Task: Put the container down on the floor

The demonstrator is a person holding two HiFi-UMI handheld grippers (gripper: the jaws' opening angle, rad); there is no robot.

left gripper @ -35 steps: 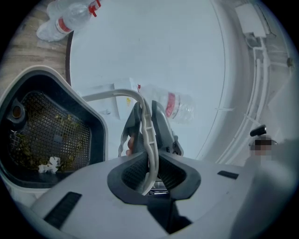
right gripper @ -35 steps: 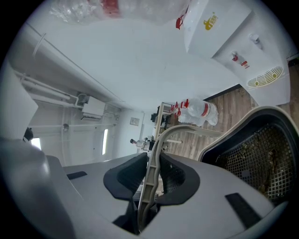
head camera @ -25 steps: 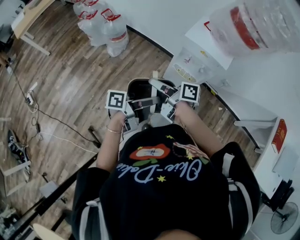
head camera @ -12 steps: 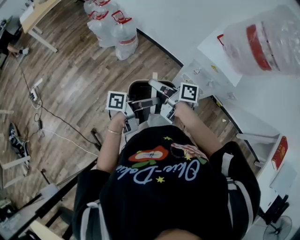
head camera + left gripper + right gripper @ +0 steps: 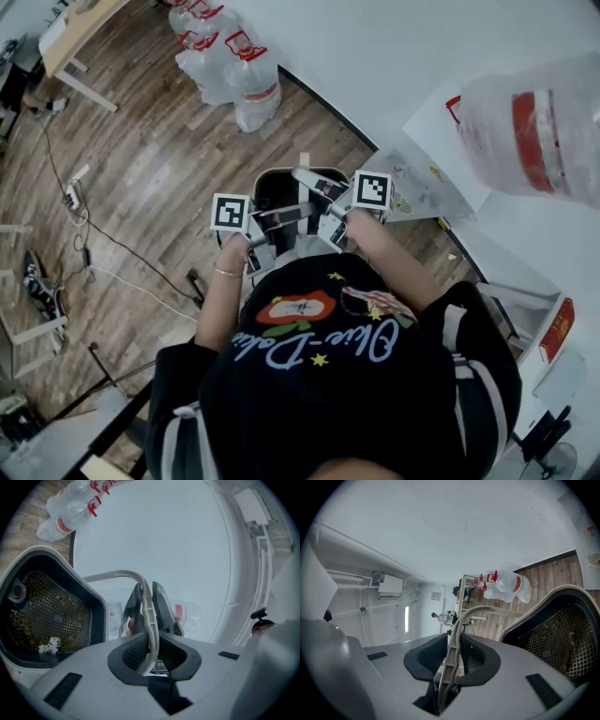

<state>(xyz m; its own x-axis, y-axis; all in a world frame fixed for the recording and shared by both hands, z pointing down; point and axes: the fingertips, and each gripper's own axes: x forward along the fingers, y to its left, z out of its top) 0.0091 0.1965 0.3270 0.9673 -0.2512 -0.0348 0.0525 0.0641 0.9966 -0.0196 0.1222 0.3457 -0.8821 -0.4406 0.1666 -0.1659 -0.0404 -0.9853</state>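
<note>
While both claws carry it, the container [image 5: 267,183] hangs in front of my body. It is a dark tub with a pale rim and a mesh basket [image 5: 51,616] of scraps inside. By my reading it is well above the wooden floor [image 5: 159,159] and not yet set down.

- Left claw [image 5: 149,637]: narrow, pads clamped on the container's pale handle [image 5: 136,577]. The tub lies to the left in the left gripper view.
- Right claw [image 5: 451,658]: narrow likewise, closed on the same handle from the opposite side. The tub lies to the right in its view.
- Surroundings: water bottles [image 5: 234,61] by the white wall and a cable [image 5: 103,239] on the boards at my left, both well apart from the tub.

Handling note — my judgement only:
- Lower both claws together at one rate, so the handle rides level and the tub neither swings nor spills its scraps.
- Aim for the bare boards directly beneath.
- Let the base sit flat and bear its own weight before either claw widens.
</note>
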